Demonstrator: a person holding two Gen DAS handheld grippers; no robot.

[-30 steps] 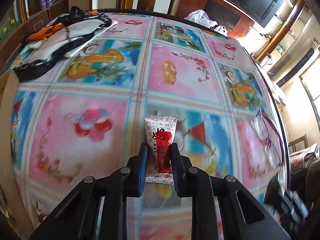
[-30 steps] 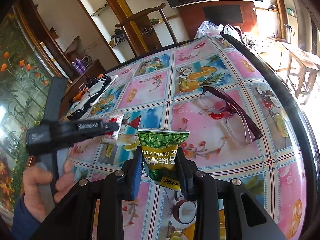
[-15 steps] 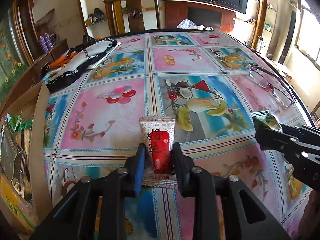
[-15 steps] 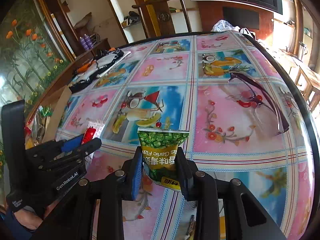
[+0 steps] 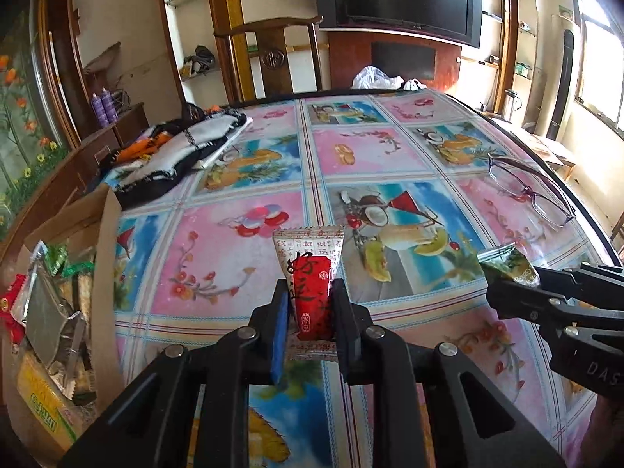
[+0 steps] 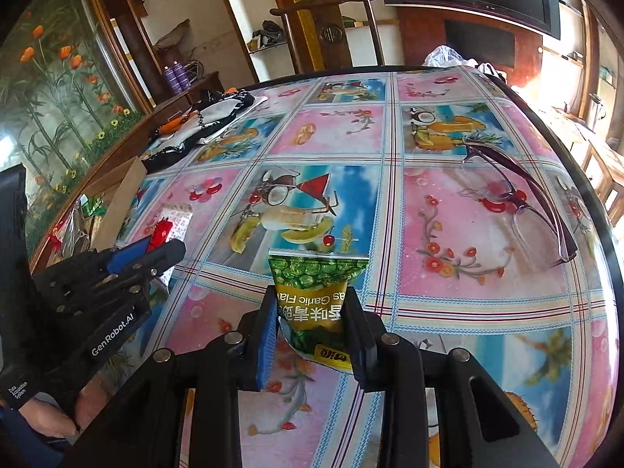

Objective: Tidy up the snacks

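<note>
Cardboard box [image 5: 105,241] sits at the far left edge of the bench [image 5: 390,156], and imo that's the relation the next move turns on: it's off to the left of both sets of jaws, open top already stuffed w/ wrappers.

Left gripper [image 5: 310,312] has its jaws clamped on a red and white snack pack [image 5: 310,265], held above the bench, long axis pointing straight out away from the cam. Right gripper [image 6: 312,319] is clamped on a green pea packet [image 6: 316,292], also held up, long axis fwd too, print upside down from this side.

Left one is clearly nearer the box; in the right wrist view it sits between the box and the green pack. So my guess is red and white goes in first, a short swing left, and the right has to cross behind or wait.

Hard to make out:
- box is cut off by the frame edge in the left view, can't see its near wall or how much room is left inside
- bottom ends of both packs are tucked behind the jaws
- height of either pack over the bench, can't tell

Fyi glasses [image 6: 518,199] lie on the far right of the bench, well apart from the box, and there's a pile of cloth [image 5: 183,148] at the back left.
</note>
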